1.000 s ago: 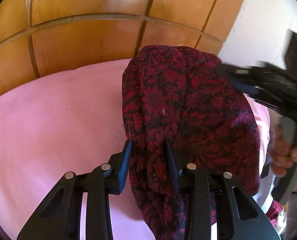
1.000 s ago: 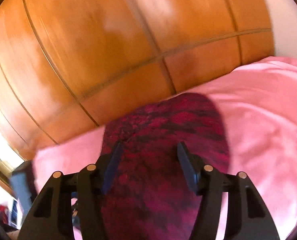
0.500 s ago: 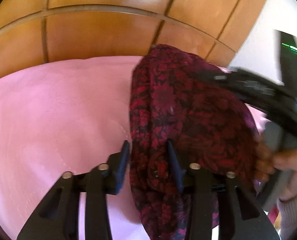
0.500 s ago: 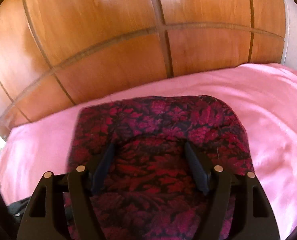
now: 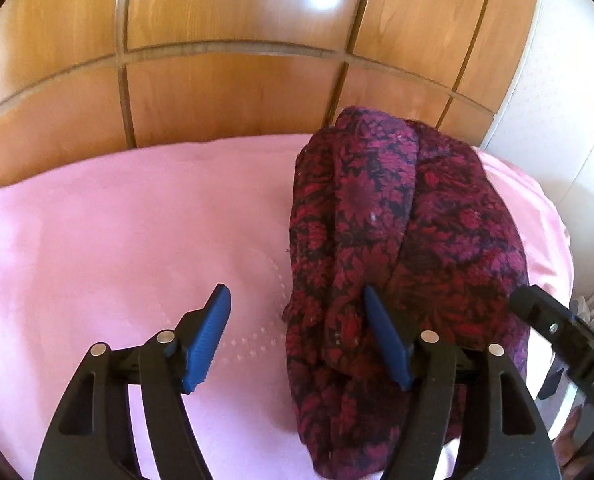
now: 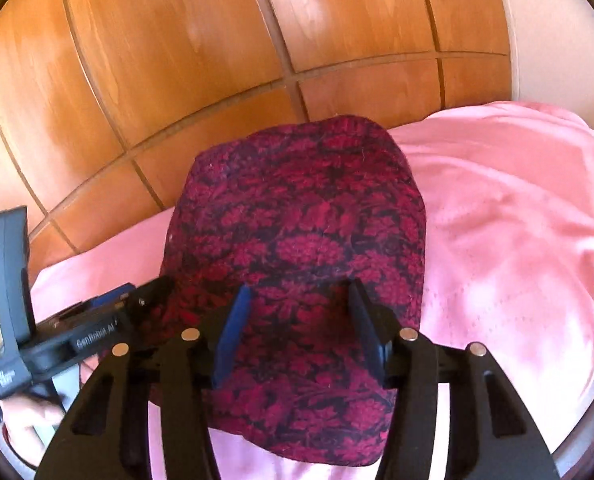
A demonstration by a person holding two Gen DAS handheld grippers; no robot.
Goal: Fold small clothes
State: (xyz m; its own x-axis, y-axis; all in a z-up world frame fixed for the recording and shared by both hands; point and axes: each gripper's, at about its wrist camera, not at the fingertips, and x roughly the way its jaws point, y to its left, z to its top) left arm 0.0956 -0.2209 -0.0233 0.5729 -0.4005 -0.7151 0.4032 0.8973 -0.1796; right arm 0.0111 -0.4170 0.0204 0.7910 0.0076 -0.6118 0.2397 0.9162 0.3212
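A folded dark red floral garment point(image 6: 297, 240) lies on the pink-covered bed point(image 5: 117, 220).

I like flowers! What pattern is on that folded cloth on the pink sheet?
Red and magenta flowers on black cover the folded cloth, clearest in the right wrist view.

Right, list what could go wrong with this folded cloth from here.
1. The left gripper has just been opening, and one of its fingers sits against the folded red floral garment; pulling away could drag the fold open.
2. The garment looks bunched and thick along its edge nearest that gripper, so it may slump apart.
3. It lies near the pink sheet's edge by the wooden panelling, so a nudge could shift it off.
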